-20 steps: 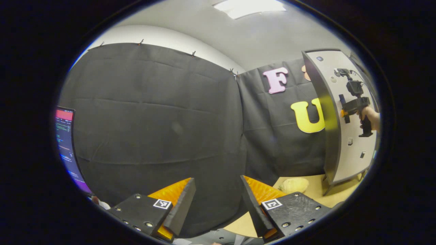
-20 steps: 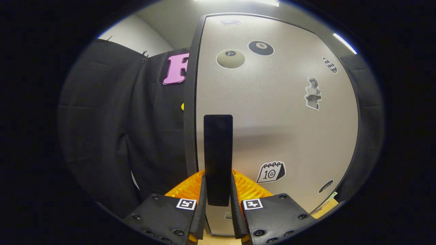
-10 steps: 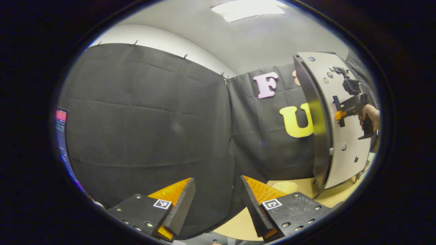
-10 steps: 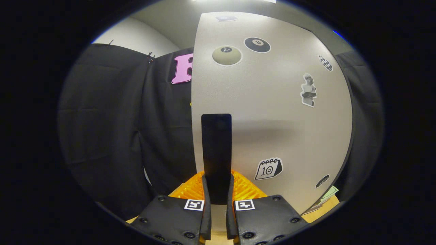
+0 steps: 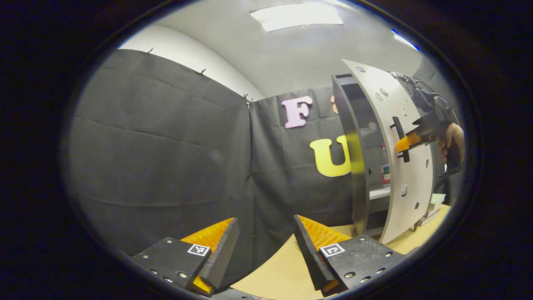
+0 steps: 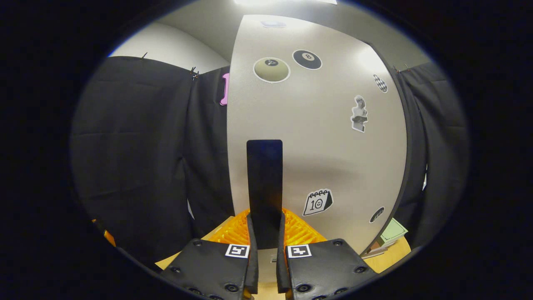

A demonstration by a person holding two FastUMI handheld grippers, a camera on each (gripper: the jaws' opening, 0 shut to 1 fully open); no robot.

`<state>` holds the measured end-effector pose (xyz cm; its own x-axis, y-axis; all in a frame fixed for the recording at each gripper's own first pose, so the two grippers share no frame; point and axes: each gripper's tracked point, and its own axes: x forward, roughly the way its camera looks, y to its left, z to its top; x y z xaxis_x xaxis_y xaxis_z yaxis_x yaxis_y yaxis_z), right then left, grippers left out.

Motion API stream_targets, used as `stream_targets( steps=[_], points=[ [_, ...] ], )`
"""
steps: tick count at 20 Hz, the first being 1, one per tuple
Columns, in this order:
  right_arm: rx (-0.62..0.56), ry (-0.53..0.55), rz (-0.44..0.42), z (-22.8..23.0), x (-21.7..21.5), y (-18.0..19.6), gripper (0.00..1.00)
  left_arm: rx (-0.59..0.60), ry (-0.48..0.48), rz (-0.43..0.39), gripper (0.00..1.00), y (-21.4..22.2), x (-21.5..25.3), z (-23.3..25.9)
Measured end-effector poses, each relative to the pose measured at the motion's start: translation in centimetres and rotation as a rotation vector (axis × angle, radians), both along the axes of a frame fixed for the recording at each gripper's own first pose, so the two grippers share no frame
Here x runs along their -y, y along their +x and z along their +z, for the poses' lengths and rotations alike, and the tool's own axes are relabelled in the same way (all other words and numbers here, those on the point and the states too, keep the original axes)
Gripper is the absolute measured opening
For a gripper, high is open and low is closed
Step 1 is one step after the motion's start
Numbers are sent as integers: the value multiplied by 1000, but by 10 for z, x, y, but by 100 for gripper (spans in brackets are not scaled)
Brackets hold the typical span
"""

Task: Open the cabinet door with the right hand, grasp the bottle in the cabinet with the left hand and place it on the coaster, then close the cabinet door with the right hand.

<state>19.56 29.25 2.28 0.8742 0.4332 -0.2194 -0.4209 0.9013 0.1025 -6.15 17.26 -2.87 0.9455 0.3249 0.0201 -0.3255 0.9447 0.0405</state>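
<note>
Black upright bar handle (image 6: 265,191) on the pale grey cabinet door (image 6: 333,150) sits pinched in the right tongs (image 6: 266,260) — a skewed pull could slip them off; left tongs (image 5: 266,250), gaping and empty, hang well left of it.

My pale, stickered cabinet door (image 6: 316,137) stands partly open — a bottle (image 5: 385,168) upright on the shelf (image 5: 379,193) inside.

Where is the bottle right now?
In the left gripper view the bottle stands on a shelf inside the cabinet, right side, behind the open door.
</note>
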Motion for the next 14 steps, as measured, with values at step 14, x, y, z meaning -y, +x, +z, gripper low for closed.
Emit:
stream_targets(
  steps=[14],
  points=[
    [0,13,61,2,40,-13,19,23,-30,-210,78,50,138,22]
  ],
)
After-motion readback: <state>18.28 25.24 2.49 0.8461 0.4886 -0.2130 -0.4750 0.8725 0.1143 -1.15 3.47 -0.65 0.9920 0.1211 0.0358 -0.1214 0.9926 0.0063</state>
